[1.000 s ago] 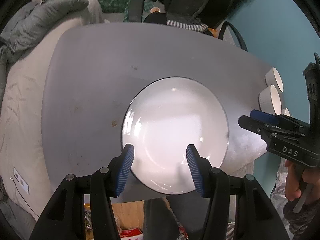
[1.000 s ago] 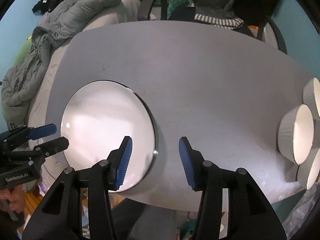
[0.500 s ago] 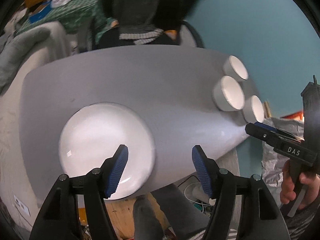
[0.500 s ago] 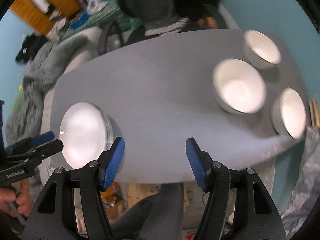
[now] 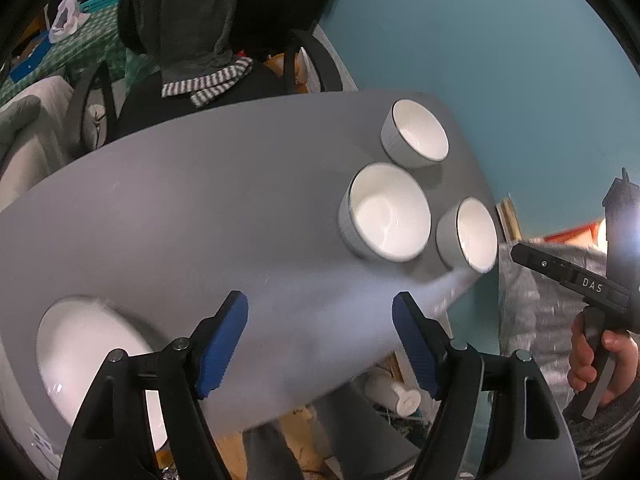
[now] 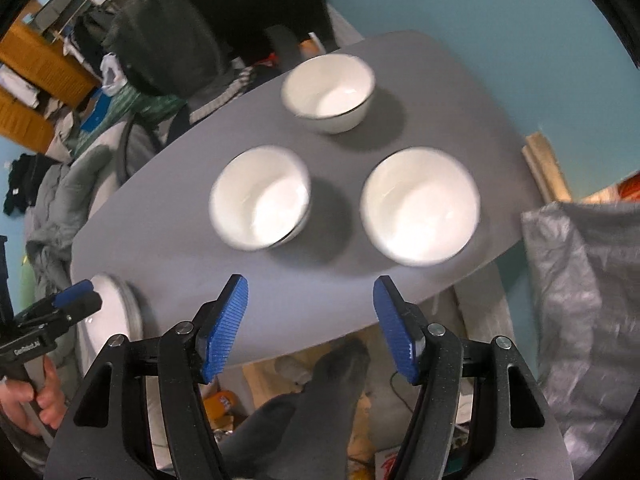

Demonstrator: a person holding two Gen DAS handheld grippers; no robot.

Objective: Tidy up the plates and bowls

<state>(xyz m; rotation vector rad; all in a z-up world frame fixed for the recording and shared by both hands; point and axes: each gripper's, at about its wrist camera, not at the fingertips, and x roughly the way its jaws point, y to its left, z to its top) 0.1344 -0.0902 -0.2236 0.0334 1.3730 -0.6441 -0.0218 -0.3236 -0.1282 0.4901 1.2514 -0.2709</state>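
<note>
**Three empty bowls and one plate on a grey table, both grippers held above**

Three white bowls sit grouped at the table's [image 6: 168,240] right end: far bowl [image 6: 328,94], left bowl [image 6: 260,204], right bowl [image 6: 418,206]. All three are upright, apart from each other, w/ nothing inside. A white plate [image 5: 88,360] lies flat at the table's left end, well apart from the bowls, also bare.

Left gripper [image 5: 320,344]: jaws opening, nothing btwn the blue pads, only tabletop below. Right gripper [image 6: 310,326]: jaws apart, nothing btwn them, near table edge in front of the bowls.

Vs. a second ago: both grippers were by the plate w/ narrower jaws; the views have since swung right, so the bowls are now central and the plate sits at the left edge.
</note>
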